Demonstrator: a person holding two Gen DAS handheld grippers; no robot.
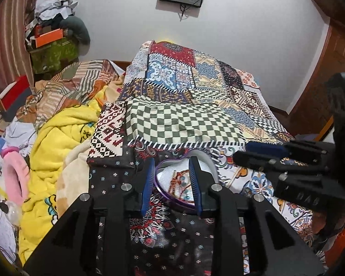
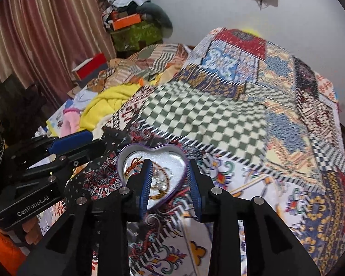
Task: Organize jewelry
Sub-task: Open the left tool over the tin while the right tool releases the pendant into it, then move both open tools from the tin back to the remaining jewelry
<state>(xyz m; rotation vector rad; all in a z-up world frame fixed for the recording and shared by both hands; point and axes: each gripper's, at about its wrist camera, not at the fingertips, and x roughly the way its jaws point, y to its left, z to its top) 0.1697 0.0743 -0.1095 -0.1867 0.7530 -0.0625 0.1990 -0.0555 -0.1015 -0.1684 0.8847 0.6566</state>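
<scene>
A heart-shaped tin [image 1: 166,199] with a purple rim lies on the patterned bedspread [image 1: 186,124]. Beaded jewelry [image 1: 176,180] in orange and brown is tangled inside it. My left gripper [image 1: 171,164] hangs open just above the tin, a finger over each side, with nothing held. In the right wrist view the tin [image 2: 126,153] sits ahead, holding the jewelry [image 2: 133,168]. My right gripper [image 2: 169,164] is open over the tin's near half and holds nothing. Each gripper shows in the other's view: the right gripper [image 1: 253,153] beside the tin, the left gripper [image 2: 89,145] at its left.
A yellow blanket [image 1: 64,133], a pink soft item [image 1: 16,179] and a red box [image 1: 13,92] crowd the bed's left side. Boxes and clothes [image 1: 50,43] pile up in the far corner by striped curtains [image 2: 34,34]. A wooden door [image 1: 322,80] stands at the right.
</scene>
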